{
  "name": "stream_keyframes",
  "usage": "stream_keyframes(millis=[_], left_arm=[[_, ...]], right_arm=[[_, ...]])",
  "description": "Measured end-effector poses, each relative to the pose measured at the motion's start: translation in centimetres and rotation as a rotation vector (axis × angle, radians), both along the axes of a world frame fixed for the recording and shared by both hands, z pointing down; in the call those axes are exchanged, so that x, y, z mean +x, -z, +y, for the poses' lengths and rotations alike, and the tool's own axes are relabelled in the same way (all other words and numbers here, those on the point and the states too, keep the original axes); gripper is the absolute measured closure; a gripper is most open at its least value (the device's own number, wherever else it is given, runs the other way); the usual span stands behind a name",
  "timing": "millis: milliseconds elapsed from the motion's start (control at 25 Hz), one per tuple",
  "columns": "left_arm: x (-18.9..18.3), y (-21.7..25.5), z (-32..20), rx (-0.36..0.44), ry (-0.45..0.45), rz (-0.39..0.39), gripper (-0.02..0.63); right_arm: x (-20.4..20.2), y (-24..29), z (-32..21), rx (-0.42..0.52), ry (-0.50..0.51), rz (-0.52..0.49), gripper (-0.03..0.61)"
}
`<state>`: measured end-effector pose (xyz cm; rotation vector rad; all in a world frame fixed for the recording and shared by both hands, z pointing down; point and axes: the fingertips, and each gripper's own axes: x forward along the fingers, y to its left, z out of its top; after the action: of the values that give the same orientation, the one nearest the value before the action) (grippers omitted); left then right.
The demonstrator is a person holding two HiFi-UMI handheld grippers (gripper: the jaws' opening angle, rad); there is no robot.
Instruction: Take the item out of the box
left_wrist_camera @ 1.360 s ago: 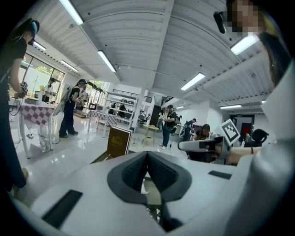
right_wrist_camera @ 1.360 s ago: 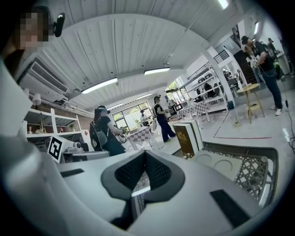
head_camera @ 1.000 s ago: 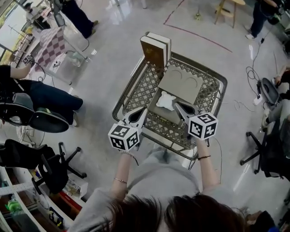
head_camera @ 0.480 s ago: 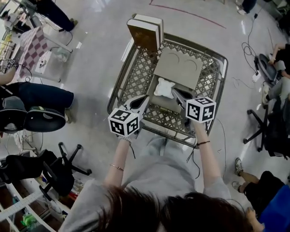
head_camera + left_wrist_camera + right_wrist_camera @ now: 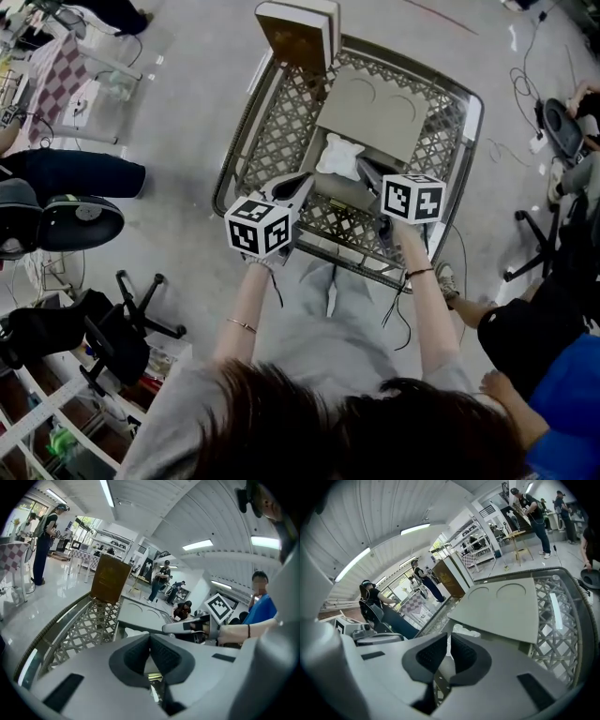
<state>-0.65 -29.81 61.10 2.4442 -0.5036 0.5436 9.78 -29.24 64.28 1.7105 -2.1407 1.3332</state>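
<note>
Both claws are pressed together: left claw at eight o'clock of the white item, right claw at four o'clock, over the open box.

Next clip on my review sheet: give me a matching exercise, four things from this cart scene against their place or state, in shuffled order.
1. white item
2. grey lid
3. brown book
4. left tool

A. upright at the far corner of the cart
B. jaws shut, nothing between them
C. lying in the open box
D. swung open

Pairs: 1-C, 2-D, 3-A, 4-B
</note>
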Motion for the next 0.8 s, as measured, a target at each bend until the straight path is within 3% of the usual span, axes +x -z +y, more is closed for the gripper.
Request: stream_keyframes(millis=[160, 280, 640, 800], left_arm=[[0.0, -0.7, -0.2, -0.007, 0.005, -0.006, 0.595], [0.2, -1.2, -0.3, -0.009, 0.006, -0.009, 0.597], [0.2, -2.0, -0.8, -0.018, 0.022, -0.006, 0.597], [0.2, -2.0, -0.7, -0.023, 0.029, 0.0, 0.597]], right_arm=[[-0.3, -1.3, -0.5, -0.028, -0.008, -0.019, 0.552], [-0.3, -2.3, -1.0, -0.051, -0.018, -0.043, 0.472], [-0.1, -5.1, -1.8, -0.139, -0.065, -0.055, 0.393], [-0.6, -6.2, -1.9, -0.19, -0.061, -0.057, 0.388]])
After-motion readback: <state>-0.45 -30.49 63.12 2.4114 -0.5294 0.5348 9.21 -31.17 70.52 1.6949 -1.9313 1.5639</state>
